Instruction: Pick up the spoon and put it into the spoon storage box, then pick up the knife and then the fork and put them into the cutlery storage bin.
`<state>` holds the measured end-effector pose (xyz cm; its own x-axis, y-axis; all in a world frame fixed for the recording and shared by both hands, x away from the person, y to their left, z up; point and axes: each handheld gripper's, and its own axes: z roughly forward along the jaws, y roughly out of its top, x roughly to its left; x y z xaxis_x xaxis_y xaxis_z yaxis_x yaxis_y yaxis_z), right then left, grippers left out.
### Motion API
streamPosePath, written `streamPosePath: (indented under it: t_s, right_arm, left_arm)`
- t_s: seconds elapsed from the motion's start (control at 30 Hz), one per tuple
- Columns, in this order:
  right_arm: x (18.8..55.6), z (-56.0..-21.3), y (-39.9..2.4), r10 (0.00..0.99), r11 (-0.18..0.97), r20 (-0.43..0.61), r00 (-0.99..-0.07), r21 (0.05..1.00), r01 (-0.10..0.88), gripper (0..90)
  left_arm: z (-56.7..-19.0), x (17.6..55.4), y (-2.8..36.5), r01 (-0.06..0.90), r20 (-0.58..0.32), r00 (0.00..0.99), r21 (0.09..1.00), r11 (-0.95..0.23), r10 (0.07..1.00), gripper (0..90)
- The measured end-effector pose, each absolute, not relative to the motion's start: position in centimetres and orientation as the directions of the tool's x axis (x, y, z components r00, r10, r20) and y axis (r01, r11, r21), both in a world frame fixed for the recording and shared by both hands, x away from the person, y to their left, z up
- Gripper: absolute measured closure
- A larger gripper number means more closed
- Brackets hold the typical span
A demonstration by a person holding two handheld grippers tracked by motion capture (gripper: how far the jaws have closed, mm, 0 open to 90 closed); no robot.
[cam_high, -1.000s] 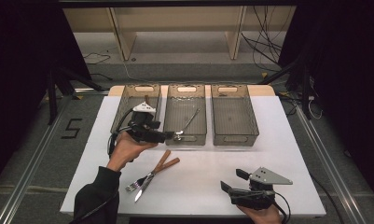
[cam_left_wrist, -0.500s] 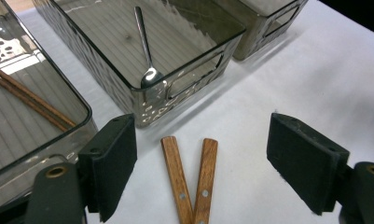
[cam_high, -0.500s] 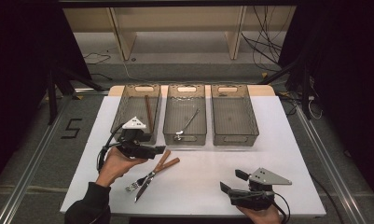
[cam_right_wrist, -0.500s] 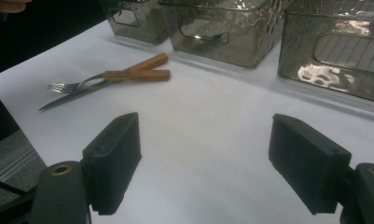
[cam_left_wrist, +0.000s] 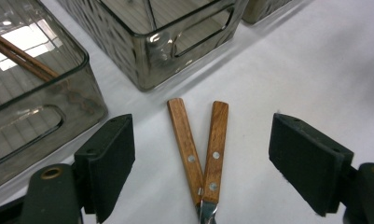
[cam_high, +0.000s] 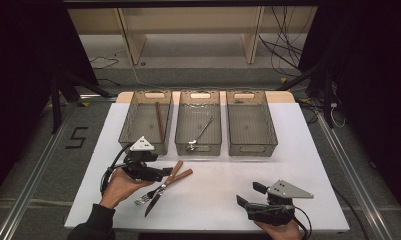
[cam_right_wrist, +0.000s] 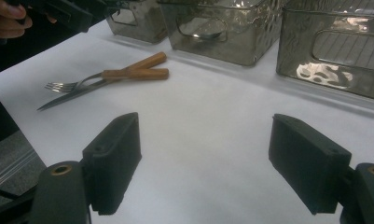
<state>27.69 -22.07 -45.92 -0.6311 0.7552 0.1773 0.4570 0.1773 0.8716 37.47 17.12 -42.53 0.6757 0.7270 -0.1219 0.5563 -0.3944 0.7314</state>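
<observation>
The white rectangular surface [cam_high: 288,165] carries three smoked, clear plastic bins [cam_high: 251,122] in a row at its far edge. A thin brown stick is seen lying in the left bin, a metal spoon [cam_high: 202,131] in the middle one. Toward seven o'clock of the middle bin, a wooden-handled knife [cam_high: 164,189] and a wooden-handled fork [cam_high: 160,188] lie crossed on the surface, handles pointing to one o'clock, blade and tines to seven.

The step in hand is judged to be a pick of one of these two pieces by the left tool [cam_high: 164,172], which is held just at the handle ends. Its jaws have just been opening and stand wide, with nothing gripped. In the left gripper view both handles [cam_left_wrist: 201,144] are framed between the pads without being touched. A clean pick would be helped if one handle alone were straddled, near its free end where the two spread apart; closing lower, where they cross, would likely catch both. The pads are best brought down flat to the surface before closing, since the handles are thin.

The handles are warm brown wood, each with two metal rivets.

The right tool [cam_high: 248,194] rests at five o'clock of the surface, jaws wide apart and empty.
</observation>
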Motion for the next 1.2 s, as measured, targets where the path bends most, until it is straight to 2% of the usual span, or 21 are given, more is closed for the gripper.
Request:
streamPosePath:
  t_s: [0.63,0.83,1.2]
  right_arm:
    - [27.7,-46.1,-22.3,0.759,0.178,0.178,-0.626,0.869,0.462,25.6]
    - [27.6,-46.1,-22.4,0.761,0.175,0.180,-0.624,0.868,0.464,25.6]
    - [27.5,-46.1,-22.4,0.761,0.182,0.175,-0.625,0.866,0.465,25.7]
  left_arm:
    - [-45.2,37.3,17.7,0.603,-0.090,0.675,0.639,-0.477,0.732,21.5]
    - [-45.7,37.3,17.5,0.606,-0.085,0.694,0.604,-0.517,0.715,27.0]
    - [-46.2,37.0,16.7,0.591,-0.080,0.740,0.551,-0.589,0.668,43.7]
